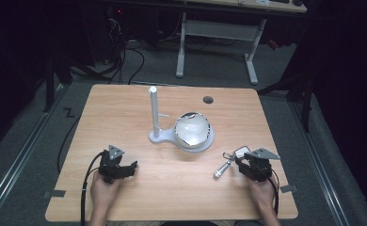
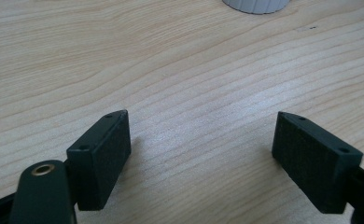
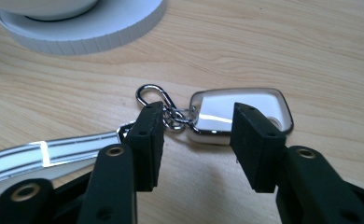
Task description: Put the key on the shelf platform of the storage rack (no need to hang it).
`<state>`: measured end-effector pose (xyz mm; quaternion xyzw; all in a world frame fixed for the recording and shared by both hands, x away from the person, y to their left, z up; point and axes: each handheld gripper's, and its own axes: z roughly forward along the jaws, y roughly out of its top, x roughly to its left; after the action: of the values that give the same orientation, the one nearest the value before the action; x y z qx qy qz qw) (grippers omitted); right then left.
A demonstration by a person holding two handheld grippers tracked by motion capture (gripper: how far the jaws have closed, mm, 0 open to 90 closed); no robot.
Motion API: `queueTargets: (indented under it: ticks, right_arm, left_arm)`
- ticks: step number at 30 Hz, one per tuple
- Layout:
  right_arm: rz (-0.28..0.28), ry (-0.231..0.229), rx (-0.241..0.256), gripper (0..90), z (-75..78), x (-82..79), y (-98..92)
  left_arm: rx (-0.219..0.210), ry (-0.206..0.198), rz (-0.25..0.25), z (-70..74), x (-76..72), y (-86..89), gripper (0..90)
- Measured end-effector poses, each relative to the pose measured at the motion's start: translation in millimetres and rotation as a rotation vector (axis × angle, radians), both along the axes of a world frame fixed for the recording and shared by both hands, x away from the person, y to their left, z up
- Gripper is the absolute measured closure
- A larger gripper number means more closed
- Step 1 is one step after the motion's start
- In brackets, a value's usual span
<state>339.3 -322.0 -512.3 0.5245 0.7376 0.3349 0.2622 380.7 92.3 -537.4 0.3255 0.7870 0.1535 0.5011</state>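
High view: one keychain (image 1: 228,162) lies on the tabletop (image 1: 172,188) just left of the right hand-held gripper (image 1: 247,165), its long axis slanting from that gripper toward the near left. The left hand-held gripper (image 1: 127,168) sits well apart.

Left gripper view: jaws wide, bare wood between.

Right gripper view: jaws narrowly apart, straddling the one white tag (image 3: 227,109); one clasp (image 3: 153,95) lies ahead-left.

The right gripper (image 3: 196,140) hangs low over the counter (image 3: 311,56), jaws parted around the keychain (image 3: 238,114): its white tag sits between them, the clasp just beside the tag.
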Motion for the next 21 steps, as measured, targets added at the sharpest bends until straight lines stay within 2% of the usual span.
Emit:
queueTargets:
  ticks: [2, 6, 10, 17, 21]
  right_arm:
    - [0.013, 0.008, -0.001, 59.5, 1.3, 3.4, 1.5]
    - [0.022, -0.005, -0.002, 65.7, 4.9, 11.8, 3.7]
    - [0.031, 0.039, -0.012, 68.9, 4.1, 24.8, 5.4]
    - [0.024, 0.074, -0.016, 72.1, -1.1, 36.5, 7.3]
    - [0.025, 0.086, -0.036, 74.1, -3.0, 39.2, 9.3]
  left_arm:
    - [-0.001, 0.0, 0.001, 0.0, 0.0, 0.0, 19.8]
    - [0.0, 0.0, 0.0, 0.0, 0.0, 0.0, 19.8]
    - [-0.001, 0.0, 0.001, 0.0, 0.0, 0.0, 19.8]
    - [-0.001, 0.0, 0.0, 0.0, 0.0, 0.0, 19.8]
    - [-0.001, 0.001, 0.002, 0.1, 0.0, 0.0, 19.8]
